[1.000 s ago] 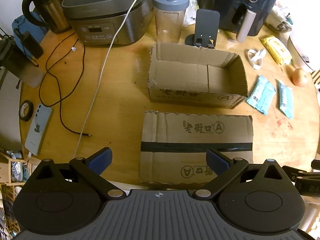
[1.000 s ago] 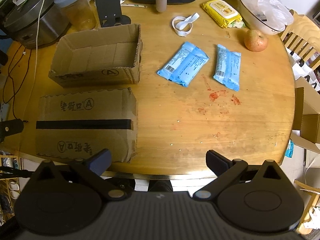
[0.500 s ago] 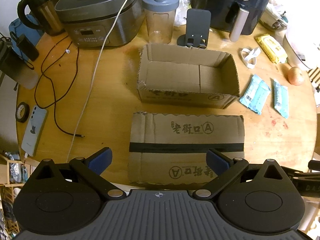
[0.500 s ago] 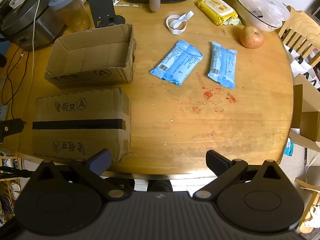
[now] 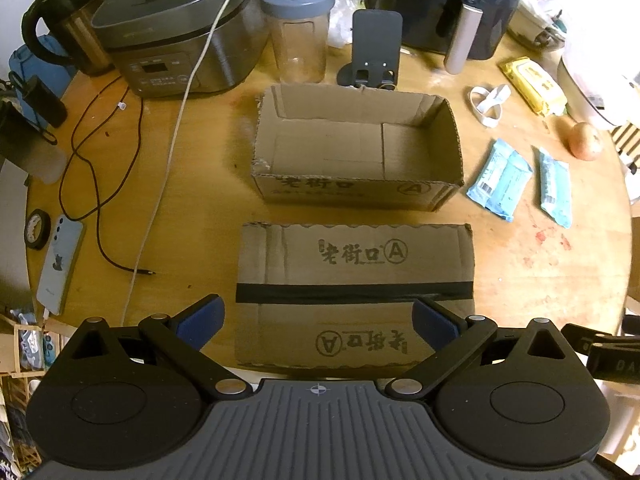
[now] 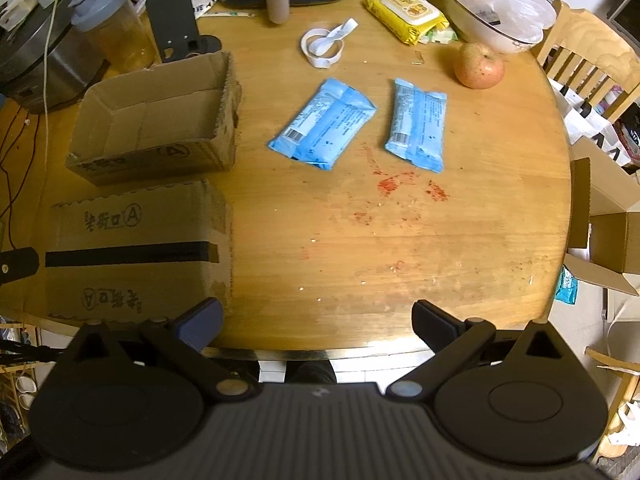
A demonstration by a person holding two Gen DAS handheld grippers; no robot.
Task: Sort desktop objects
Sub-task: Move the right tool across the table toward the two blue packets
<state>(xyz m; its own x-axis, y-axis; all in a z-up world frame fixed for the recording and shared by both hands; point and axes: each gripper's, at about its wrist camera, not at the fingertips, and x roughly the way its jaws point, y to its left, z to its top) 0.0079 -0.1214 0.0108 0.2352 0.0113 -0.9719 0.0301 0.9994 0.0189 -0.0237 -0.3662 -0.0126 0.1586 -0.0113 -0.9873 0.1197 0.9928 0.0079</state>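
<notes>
Start of sort, by my reading: nothing picked up yet. Left gripper hangs over the near table edge, jaws spread wide, nothing between them; its view looks down on the upturned box with the black tape stripe. Right gripper likewise released and empty, hovering at the near rim of the table.

Open box sits just beyond the upturned one, apart from it, and shows only bare cardboard inside. Two blue packets lie flat to its right: wide packet nearer the box, narrow packet beside it, the two not touching. Beyond them, a white tape loop, a yellow wipes pack and an apple.

Likely next: right gripper goes forward and down to the wide packet, the closest loose item. Packet is thin and flat on the wood, so the fingers must straddle its short width and pinch low, then carry left into the open box.
</notes>
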